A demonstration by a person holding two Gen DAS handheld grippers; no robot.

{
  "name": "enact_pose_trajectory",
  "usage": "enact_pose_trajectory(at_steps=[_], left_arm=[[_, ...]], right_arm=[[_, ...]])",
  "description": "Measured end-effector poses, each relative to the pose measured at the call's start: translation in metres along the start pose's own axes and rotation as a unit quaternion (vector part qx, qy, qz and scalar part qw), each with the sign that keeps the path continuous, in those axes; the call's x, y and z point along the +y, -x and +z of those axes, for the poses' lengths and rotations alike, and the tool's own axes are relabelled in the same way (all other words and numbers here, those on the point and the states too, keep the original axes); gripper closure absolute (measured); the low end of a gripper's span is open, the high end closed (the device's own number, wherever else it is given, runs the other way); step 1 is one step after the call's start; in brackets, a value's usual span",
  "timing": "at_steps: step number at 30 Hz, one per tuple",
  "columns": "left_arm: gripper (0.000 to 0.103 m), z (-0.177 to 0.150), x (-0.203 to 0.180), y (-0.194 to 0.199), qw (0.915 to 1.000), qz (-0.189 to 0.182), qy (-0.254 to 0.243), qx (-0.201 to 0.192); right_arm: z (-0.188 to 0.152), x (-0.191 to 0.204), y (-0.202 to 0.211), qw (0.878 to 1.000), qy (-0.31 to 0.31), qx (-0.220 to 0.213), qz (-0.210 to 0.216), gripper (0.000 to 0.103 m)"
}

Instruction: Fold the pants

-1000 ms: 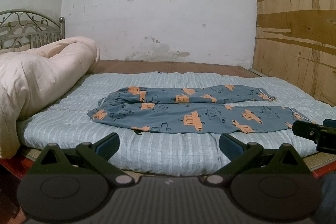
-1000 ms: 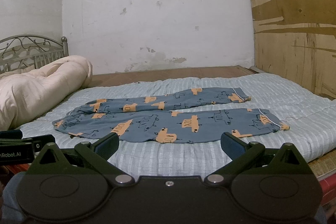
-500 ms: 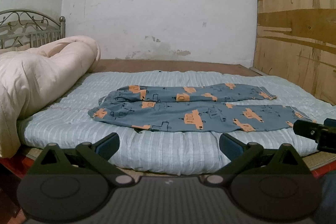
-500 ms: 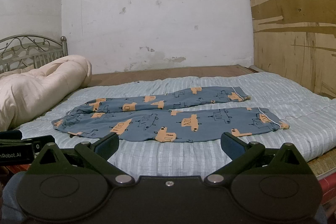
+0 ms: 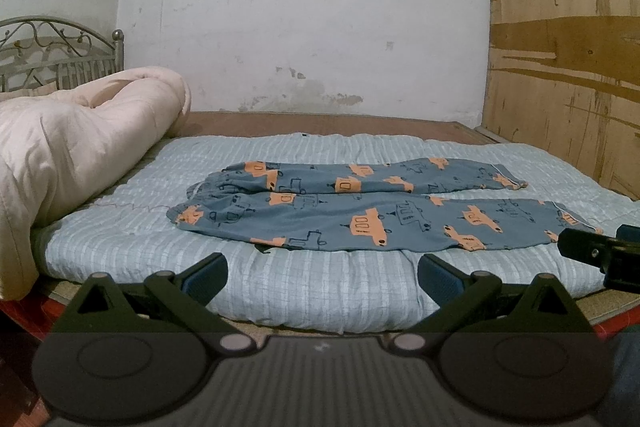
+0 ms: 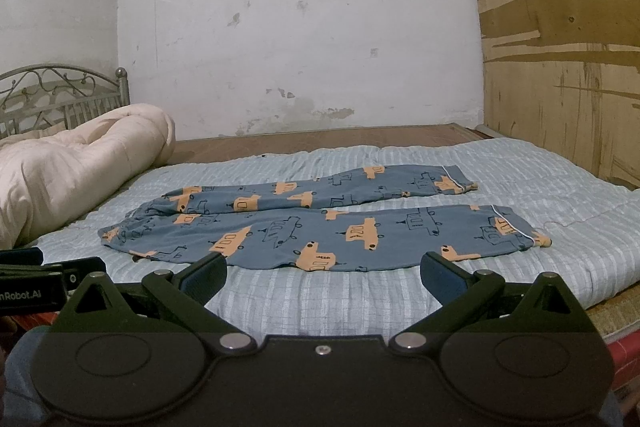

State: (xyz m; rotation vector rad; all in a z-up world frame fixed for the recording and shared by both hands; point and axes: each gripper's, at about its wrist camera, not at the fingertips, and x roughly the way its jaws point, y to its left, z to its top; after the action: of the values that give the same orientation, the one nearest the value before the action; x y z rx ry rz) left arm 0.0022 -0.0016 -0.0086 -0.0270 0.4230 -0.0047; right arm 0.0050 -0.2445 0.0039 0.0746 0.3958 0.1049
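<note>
1. We see a pair of blue-grey pants printed with orange cars (image 5: 360, 211) lying flat and unfolded on a pale blue checked quilt (image 5: 320, 287) that covers the bed.
2. The two legs run side by side across the quilt, the waistband toward the left and the white-piped cuffs toward the right; in the right wrist view the pants (image 6: 320, 223) show a narrow gap between the legs near the cuffs.
3. Our left gripper (image 5: 322, 273) hovers in front of the near edge of the quilt, its jaws spread wide and holding nothing; its blue-padded fingertips (image 5: 206, 273) are short of the cloth.
4. Our right gripper (image 6: 324, 273) is likewise spread wide and empty, low before the quilt's near edge, with the pants just beyond its fingertips (image 6: 442, 275).
5. Each gripper shows at the edge of the other's view: the right one by the near cuff in the left wrist view, the left one by the waistband end in the right wrist view.
6. A rolled pale pink comforter (image 5: 80, 147) lies at the left end of the bed, well apart from the pants, before a grey wrought-metal headboard (image 5: 56, 59).
7. Behind the bed stands a stained white wall (image 5: 312, 19), and at the right a brown plywood panel (image 5: 568, 47).
</note>
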Motion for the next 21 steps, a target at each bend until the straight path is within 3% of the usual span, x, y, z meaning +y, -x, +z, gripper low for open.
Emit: enact_pose_trajectory(at_steps=[10, 21], left_arm=[[0.000, -0.001, 0.001, -0.001, 1.0000, 0.001, 0.000, 0.005], [0.000, 0.013, -0.001, -0.023, 0.9988, 0.017, 0.001, 0.045]], right_arm=[[0.000, -0.002, 0.000, 1.000, 0.000, -0.002, 0.001, 0.001], [0.013, -0.004, -0.020, 0.999, 0.000, 0.019, 0.029, 0.001]])
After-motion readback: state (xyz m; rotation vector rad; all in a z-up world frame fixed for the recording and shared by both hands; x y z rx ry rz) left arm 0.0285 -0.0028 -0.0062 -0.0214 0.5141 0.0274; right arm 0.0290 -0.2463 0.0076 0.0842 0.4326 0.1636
